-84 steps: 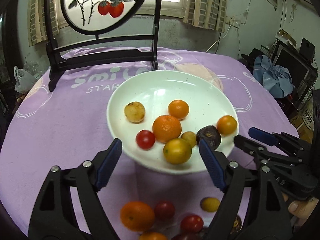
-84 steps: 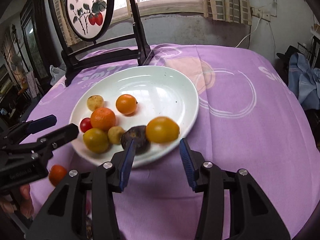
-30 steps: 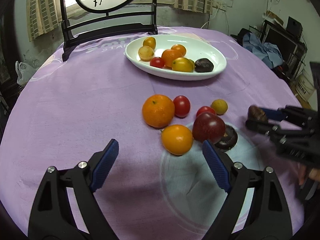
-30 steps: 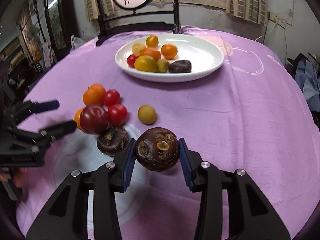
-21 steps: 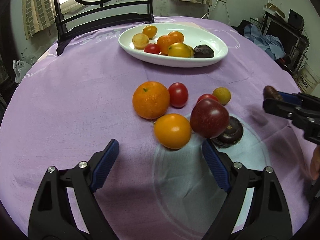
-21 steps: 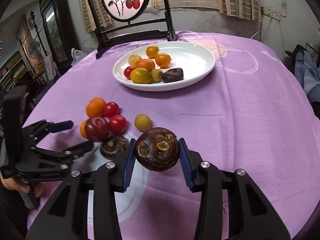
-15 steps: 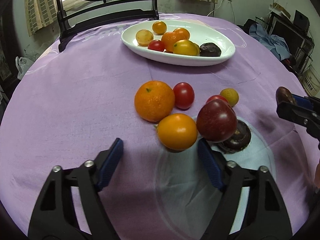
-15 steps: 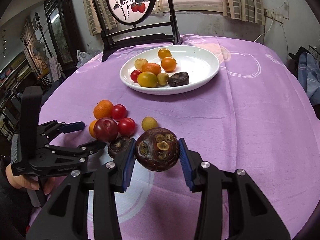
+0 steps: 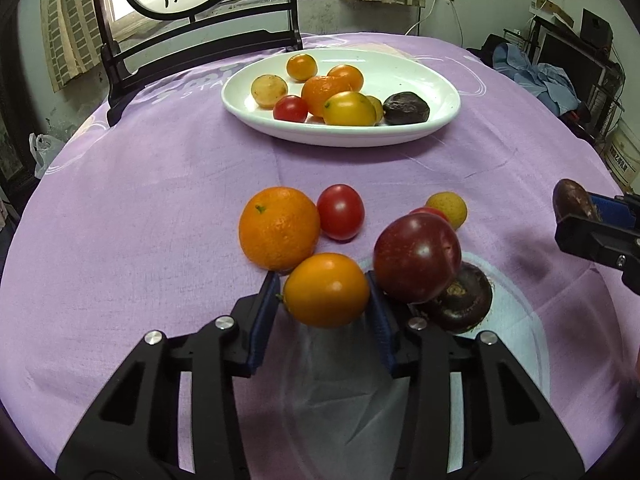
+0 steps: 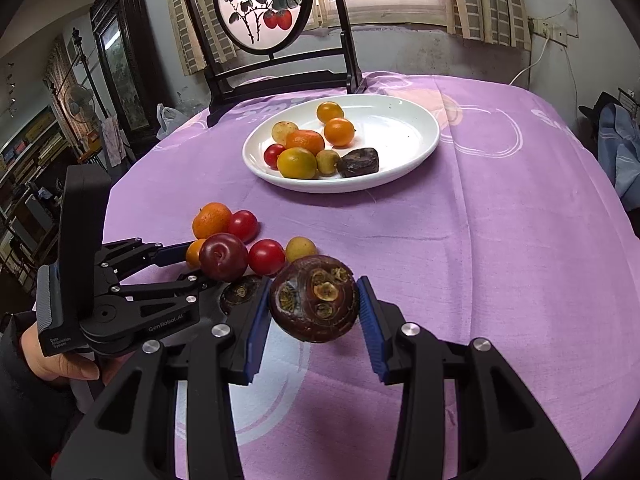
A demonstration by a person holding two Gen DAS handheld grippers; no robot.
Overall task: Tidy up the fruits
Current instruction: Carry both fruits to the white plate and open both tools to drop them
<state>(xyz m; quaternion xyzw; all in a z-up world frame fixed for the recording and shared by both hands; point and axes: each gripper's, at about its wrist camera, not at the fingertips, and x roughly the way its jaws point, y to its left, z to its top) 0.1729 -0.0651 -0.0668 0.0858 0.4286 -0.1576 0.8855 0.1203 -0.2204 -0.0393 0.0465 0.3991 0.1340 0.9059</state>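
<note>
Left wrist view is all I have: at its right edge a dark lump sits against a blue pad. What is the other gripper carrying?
Observer: The right gripper is shut on a dark brown round fruit, its dried calyx facing the camera, and it seems to be held above the purple cloth.
Reviewer: A sliver of red shows behind the plum. What is it?
Observer: A whole red tomato. In the right wrist view it lies between the plum and the small yellow fruit, close against both.
</note>
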